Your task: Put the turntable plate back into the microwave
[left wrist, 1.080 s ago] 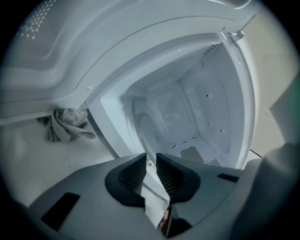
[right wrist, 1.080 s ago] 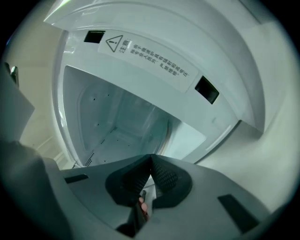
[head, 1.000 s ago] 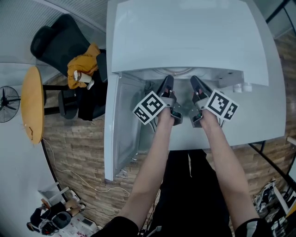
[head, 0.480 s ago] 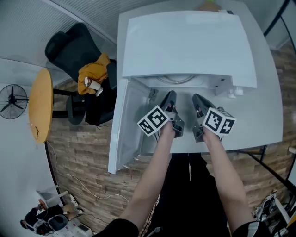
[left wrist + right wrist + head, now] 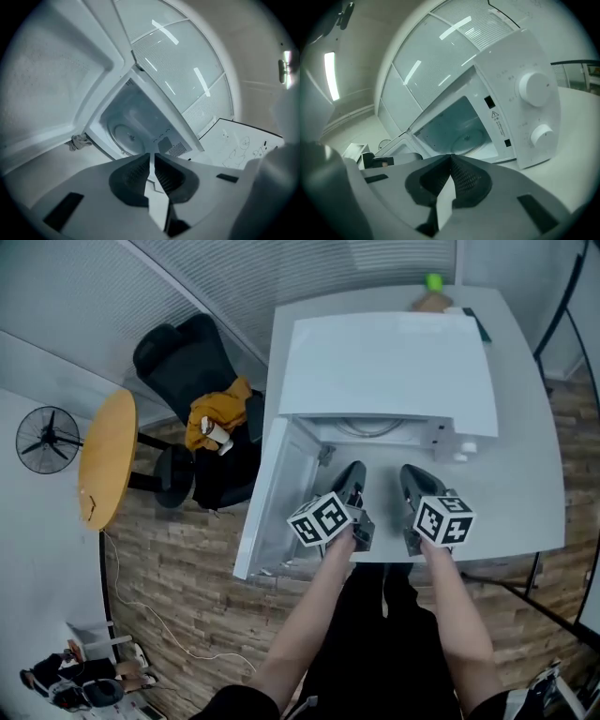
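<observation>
Both claws have been drawn back from the microwave (image 5: 389,362). Left gripper (image 5: 151,161) and right gripper (image 5: 450,161) are pinched together, empty. The turntable plate (image 5: 127,136) is seen ahead, inside. The open door (image 5: 272,493), beside the left claw, could be knocked by a wide swing.

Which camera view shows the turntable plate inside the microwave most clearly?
The left gripper view: the turntable plate appears as a nearly whole disc on the cavity floor. The right gripper view shows it too, partly behind the right gripper. In the head view the microwave top mostly covers it.
</observation>
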### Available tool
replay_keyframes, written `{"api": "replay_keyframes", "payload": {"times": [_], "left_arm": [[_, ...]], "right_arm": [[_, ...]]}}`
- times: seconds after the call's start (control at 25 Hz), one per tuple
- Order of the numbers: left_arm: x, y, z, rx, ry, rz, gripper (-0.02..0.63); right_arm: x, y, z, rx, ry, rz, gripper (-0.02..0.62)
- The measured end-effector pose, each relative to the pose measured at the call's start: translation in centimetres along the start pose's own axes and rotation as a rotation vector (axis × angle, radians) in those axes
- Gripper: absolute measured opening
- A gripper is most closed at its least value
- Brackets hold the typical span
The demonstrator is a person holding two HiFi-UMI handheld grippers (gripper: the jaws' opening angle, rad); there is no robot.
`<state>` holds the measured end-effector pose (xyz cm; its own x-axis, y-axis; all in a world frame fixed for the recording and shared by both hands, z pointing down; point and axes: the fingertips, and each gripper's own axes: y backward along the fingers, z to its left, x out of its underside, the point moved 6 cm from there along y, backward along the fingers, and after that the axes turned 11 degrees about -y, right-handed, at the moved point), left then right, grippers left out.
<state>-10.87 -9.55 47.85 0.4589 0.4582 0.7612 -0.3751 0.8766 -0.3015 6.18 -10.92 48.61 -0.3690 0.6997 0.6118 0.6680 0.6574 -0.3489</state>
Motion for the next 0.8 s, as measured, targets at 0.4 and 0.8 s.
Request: {"api": "replay_keyframes", "payload": {"times": [0.4, 0.8], "left_arm": [[-3.5, 4.8, -5.8, 0.047, -0.225, -0.036, 0.006], [-8.0, 8.7, -10.7, 0.122, -0.444, -0.092, -0.002]], "right_arm": [[-3.8, 5.5, 5.0, -0.065, 0.235, -0.042, 0.009], [-7.6, 9.8, 8.9, -0.161, 0.294, -0.089, 0.009]]}}
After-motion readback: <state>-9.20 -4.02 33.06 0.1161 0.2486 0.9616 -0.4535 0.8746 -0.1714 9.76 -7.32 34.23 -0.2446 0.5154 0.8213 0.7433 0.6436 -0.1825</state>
